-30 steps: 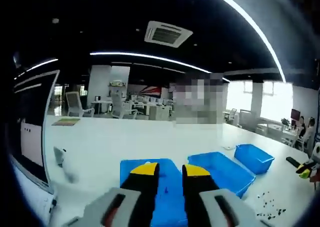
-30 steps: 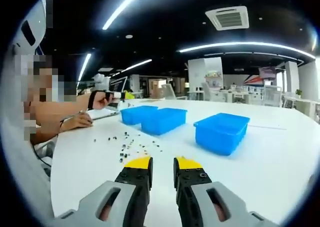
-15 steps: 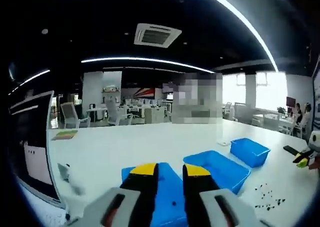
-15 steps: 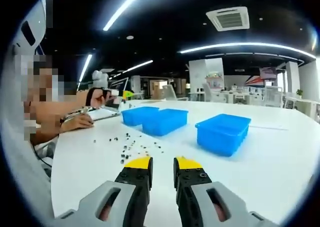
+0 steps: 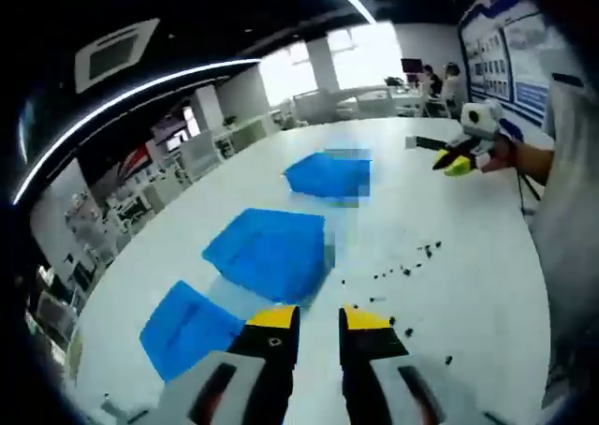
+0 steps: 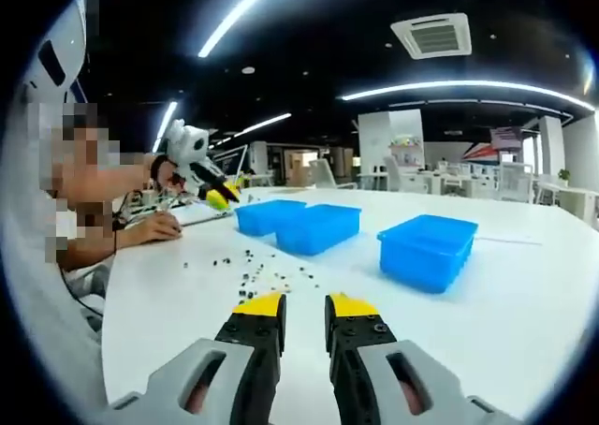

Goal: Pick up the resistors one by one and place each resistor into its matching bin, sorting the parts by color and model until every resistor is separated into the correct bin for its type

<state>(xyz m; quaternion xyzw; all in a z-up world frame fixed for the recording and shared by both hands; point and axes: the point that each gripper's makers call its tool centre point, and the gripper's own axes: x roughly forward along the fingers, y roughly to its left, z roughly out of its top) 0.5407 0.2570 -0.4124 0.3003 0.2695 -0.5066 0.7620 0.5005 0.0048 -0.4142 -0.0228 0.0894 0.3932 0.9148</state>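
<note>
Small dark resistors [image 5: 404, 271] lie scattered on the white table [image 5: 468, 256], to the right of three blue bins: a near bin [image 5: 187, 327], a middle bin [image 5: 269, 252] and a far bin [image 5: 328, 175]. My left gripper [image 5: 318, 320] hovers over the table by the near bin, open a little with nothing between its yellow tips. In the right gripper view the resistors [image 6: 253, 271] lie just ahead of my right gripper [image 6: 305, 305], which is narrowly open and holds nothing. The left gripper [image 6: 217, 197] hangs above the table at the left, tips tilted down. The bins [image 6: 318, 228] stand beyond.
A person sits at the table's left edge, one hand [image 6: 150, 228] resting on it. The right gripper [image 5: 456, 163] appears at the far right of the left gripper view, held by a hand. Office desks and chairs fill the background.
The left gripper view has swung round from the room onto the bins and the resistors. In the right gripper view the left gripper has risen and tipped down. The right gripper view barely shifted.
</note>
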